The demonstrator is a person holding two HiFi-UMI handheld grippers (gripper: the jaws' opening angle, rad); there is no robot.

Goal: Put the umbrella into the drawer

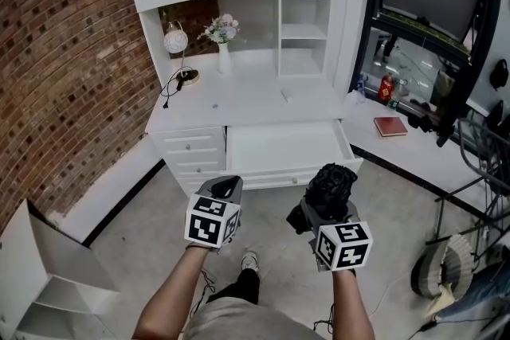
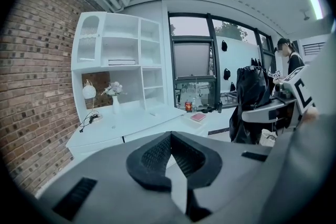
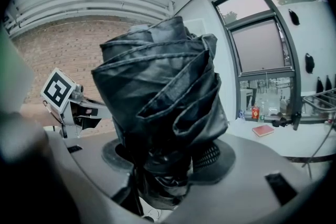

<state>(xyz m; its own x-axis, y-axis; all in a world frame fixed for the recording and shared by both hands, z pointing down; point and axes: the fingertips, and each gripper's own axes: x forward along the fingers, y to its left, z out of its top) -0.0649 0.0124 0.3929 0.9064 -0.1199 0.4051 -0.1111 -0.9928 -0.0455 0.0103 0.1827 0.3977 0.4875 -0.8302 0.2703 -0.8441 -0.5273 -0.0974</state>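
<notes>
The right tongs (image 3: 169, 168) are clenched on the folded black umbrella (image 3: 163, 107), which stands up from them in front of the open drawer (image 1: 283, 149), near its right end. The left tongs (image 2: 169, 157) are closed on nothing, in front of the drawer's left end. Behind the drawer, the white worktop (image 1: 255, 101) carries a lamp (image 1: 176, 41) and a vase (image 1: 224, 60) of flowers, both back-left of the drawer; a red book (image 1: 390, 126) lies to its right.
</notes>
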